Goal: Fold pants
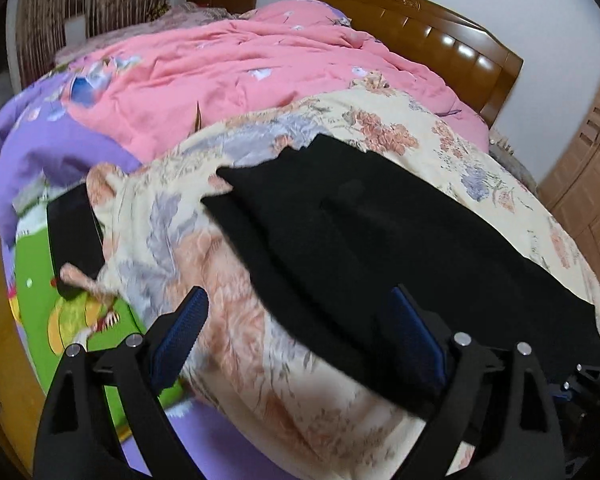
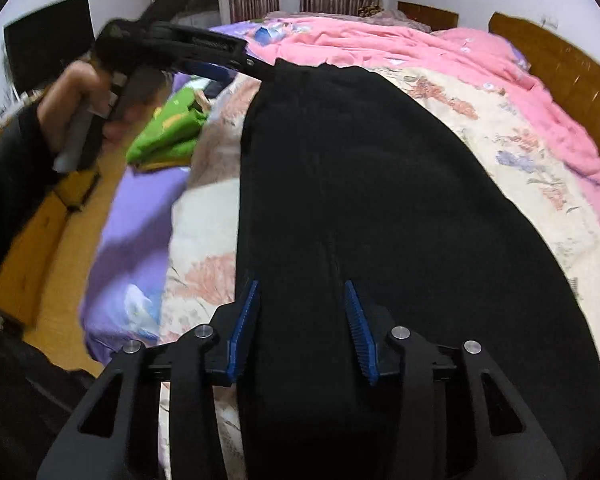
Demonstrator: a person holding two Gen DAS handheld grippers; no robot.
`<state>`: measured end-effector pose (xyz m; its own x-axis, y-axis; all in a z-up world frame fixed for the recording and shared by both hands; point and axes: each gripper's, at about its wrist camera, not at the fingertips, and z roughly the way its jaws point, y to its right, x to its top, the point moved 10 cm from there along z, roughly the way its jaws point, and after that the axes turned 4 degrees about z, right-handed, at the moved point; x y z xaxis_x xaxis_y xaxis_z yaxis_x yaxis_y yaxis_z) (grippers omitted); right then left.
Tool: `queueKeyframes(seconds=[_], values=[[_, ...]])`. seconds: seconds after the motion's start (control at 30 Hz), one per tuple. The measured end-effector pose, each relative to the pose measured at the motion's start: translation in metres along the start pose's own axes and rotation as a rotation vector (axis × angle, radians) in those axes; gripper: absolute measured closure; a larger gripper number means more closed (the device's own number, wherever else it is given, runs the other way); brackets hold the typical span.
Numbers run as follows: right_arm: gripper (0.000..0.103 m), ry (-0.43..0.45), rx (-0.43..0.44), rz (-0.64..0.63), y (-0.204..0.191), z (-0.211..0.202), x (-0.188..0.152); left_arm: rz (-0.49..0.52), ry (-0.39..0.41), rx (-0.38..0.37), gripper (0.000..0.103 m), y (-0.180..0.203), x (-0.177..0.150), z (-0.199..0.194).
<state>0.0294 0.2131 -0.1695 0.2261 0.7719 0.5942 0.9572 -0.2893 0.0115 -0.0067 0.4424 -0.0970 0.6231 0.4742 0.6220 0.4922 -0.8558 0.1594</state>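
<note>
Black pants (image 1: 360, 220) lie flat and lengthwise on a cream floral quilt (image 1: 228, 264) on the bed. My left gripper (image 1: 300, 320) hangs open and wide over the pants' near edge, its right pad (image 1: 416, 332) above the black cloth and its left pad above the quilt. In the right wrist view the pants (image 2: 360, 180) stretch away from me. My right gripper (image 2: 302, 316) stands partly open just above them, with no cloth pinched between its pads. The left gripper (image 2: 236, 62), held by a hand (image 2: 72, 96), reaches the pants' far left corner.
A rumpled pink duvet (image 1: 228, 68) covers the far side of the bed up to a wooden headboard (image 1: 428, 36). A purple sheet (image 2: 140, 216) and green cartoon blanket (image 2: 168, 128) hang at the bed's edge over the wooden floor (image 2: 32, 256). A wardrobe (image 1: 592, 168) stands at the right.
</note>
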Motion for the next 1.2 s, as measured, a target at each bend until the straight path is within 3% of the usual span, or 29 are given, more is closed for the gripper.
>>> queueKeyframes(seconds=[0.17,0.5,0.57,0.63,0.67,0.83,0.97,1.0,1.03,1.07,1.2], values=[[0.064,-0.007,-0.033,-0.007,0.002,0.003,-0.002,-0.019,-0.012,-0.098,0.012,0.019,-0.008,0.002],[0.063,-0.005,-0.106,-0.109,-0.018,-0.001,-0.012,-0.019,-0.011,-0.139,0.013,0.036,-0.009,0.010],[0.076,0.003,-0.114,-0.091,-0.014,-0.003,-0.008,-0.019,-0.003,-0.138,0.014,0.037,-0.005,0.015],[0.086,0.017,-0.110,-0.075,-0.011,-0.006,-0.006,-0.034,-0.006,-0.137,0.029,0.035,-0.003,0.019],[0.092,0.028,-0.110,-0.062,-0.009,-0.008,-0.006,-0.044,-0.007,-0.143,0.030,0.034,-0.003,0.020],[0.092,0.040,-0.105,-0.044,-0.009,-0.008,-0.009,-0.074,0.000,-0.138,0.033,0.028,0.004,0.030],[0.093,0.047,-0.105,-0.044,-0.010,-0.009,-0.008,-0.113,-0.033,-0.120,0.054,0.017,0.003,0.047],[0.093,0.050,-0.104,-0.041,-0.010,-0.009,-0.007,-0.126,-0.028,-0.121,0.066,0.014,0.002,0.047],[0.095,0.053,-0.103,-0.041,-0.010,-0.010,-0.007,-0.133,-0.012,-0.126,0.090,0.011,0.003,0.045],[0.096,0.056,-0.098,-0.041,-0.011,-0.011,-0.007,-0.133,-0.001,-0.151,0.096,0.012,0.003,0.041],[0.096,0.074,-0.086,-0.062,-0.020,-0.024,-0.003,-0.087,0.045,-0.115,0.096,0.016,0.010,0.019]])
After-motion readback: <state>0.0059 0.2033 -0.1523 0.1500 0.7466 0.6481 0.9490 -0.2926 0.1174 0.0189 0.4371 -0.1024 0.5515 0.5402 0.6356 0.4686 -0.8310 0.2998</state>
